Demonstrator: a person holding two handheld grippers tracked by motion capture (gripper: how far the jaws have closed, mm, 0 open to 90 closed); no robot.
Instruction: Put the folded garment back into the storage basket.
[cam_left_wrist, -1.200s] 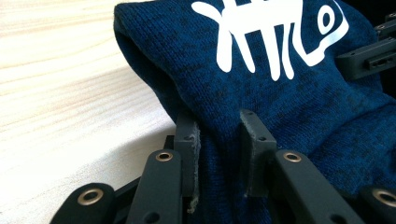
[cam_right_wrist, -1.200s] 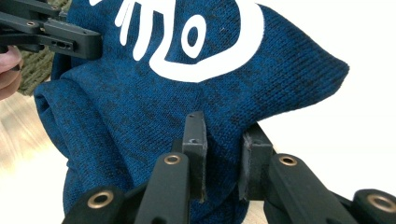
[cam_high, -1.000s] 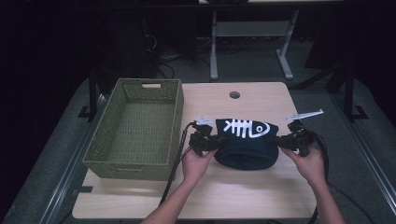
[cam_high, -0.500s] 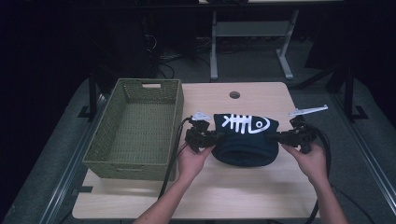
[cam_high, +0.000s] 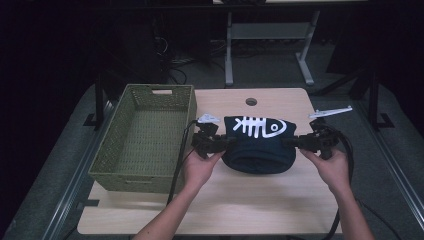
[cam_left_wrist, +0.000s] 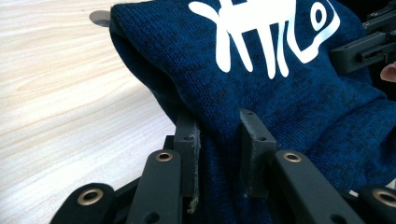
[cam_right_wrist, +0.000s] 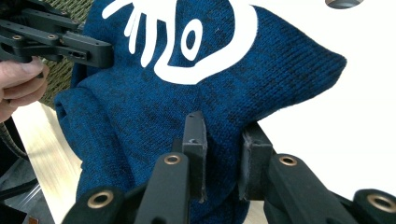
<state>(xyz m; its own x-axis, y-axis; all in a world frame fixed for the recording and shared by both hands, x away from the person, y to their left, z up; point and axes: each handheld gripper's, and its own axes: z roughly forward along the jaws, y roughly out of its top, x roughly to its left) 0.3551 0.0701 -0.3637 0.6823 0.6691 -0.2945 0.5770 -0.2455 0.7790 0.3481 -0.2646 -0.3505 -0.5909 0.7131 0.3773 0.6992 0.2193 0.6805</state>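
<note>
Between the earlier pictures and now the blue garment has barely shifted: held up between both hands a second ago, it remains stretched there, its lower part sagging onto the counter (cam_high: 235, 200).

At the left of the frame sits a green woven basket (cam_high: 145, 137), rectangular, stiff-walled, with a handle slot in its far end. Just right of it the left tongs (cam_left_wrist: 218, 140) are clamped on the left edge of the navy knit sweater (cam_high: 257, 142); the fabric is bunched between the pads. The knit looks thick and soft, flecked dark, with a smooth white fish-skeleton print on top. At the right, the right tongs (cam_right_wrist: 223, 140) are likewise shut on the opposite edge.

My worry: each grip bites only a narrow fold, so a hard pull apart, or a lift toward the basket, could let the heavy knit slip out of one side and drop in a heap.
</note>
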